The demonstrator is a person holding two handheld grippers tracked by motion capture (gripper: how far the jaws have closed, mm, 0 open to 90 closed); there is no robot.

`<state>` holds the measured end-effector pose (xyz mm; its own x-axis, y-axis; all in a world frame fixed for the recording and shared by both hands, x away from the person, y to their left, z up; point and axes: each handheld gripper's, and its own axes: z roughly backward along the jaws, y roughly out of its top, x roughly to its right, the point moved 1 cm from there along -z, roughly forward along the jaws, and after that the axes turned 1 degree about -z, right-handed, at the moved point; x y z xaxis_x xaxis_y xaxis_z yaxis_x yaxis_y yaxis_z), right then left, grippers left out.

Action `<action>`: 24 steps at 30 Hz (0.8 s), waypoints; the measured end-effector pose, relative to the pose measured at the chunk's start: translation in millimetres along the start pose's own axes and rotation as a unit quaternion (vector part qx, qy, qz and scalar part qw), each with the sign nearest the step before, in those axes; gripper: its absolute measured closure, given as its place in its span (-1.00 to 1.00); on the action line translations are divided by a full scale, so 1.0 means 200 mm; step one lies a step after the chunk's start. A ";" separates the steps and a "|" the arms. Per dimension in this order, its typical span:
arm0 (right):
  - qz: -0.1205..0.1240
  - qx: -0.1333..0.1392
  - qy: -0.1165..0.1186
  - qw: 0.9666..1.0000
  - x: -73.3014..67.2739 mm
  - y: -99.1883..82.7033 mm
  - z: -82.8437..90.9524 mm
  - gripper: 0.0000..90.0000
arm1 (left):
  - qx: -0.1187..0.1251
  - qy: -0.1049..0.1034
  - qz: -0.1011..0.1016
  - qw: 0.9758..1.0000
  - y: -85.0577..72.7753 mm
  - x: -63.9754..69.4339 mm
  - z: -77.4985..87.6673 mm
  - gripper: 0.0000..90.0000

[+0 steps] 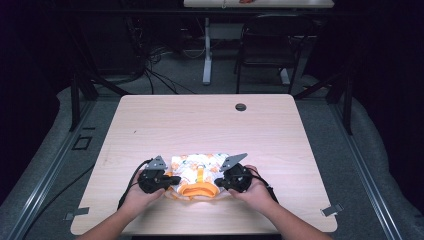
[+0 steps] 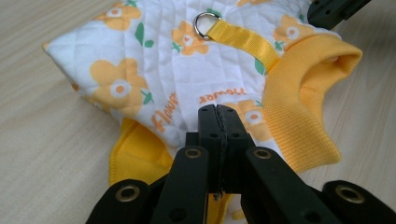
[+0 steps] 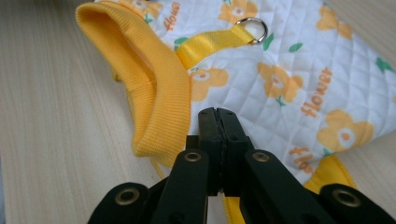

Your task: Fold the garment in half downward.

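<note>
A quilted white pet vest (image 1: 200, 172) with orange flowers and a yellow ribbed collar lies near the table (image 1: 150, 120)'s near edge. The left gripper (image 2: 217, 114) and right gripper (image 3: 217, 116) are pressed together, seemingly empty.

In the left gripper view, the left gripper (image 2: 218, 112) covers the near middle of the quilted flower garment (image 2: 154, 60), so whether its closed jaws pinch any cloth cannot be told. The garment's far edge runs off the top of that view, and only a corner of the other gripper (image 2: 334, 10) enters at the top right. In the right gripper view, the right gripper (image 3: 218, 114) hides the garment's near hem (image 3: 334, 175) behind its jaws, and the cloth is cut off at the top and right. In the high view, the forearms leave the bottom edge, and the garment's print is too small to read.
</note>
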<state>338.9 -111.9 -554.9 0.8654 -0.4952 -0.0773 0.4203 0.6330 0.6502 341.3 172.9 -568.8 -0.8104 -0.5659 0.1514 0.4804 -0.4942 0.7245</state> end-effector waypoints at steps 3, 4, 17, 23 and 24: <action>-0.006 -0.004 0.004 1.000 0.00 -0.03 -0.02 1.00 | 0.003 0.000 0.004 1.000 -0.02 0.00 -0.01 0.99; -0.008 -0.005 0.005 1.000 0.00 -0.04 -0.02 1.00 | 0.002 -0.001 0.005 1.000 -0.03 0.00 0.00 1.00; -0.015 -0.012 0.006 1.000 0.00 -0.08 -0.05 1.00 | 0.007 0.003 0.005 1.000 -0.06 0.02 -0.02 0.99; -0.014 -0.013 0.005 1.000 0.00 -0.08 -0.06 1.00 | 0.007 0.003 0.004 1.000 -0.06 0.01 -0.02 0.99; -0.016 -0.011 0.003 1.000 0.00 -0.08 -0.06 1.00 | 0.007 0.003 0.005 1.000 -0.06 0.01 -0.02 0.99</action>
<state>335.4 -115.3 -574.3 0.8531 -0.5114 -0.1030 0.4539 0.6302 0.6300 335.7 174.0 -579.9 -0.8041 -0.5742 0.1541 0.4830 -0.4798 0.7325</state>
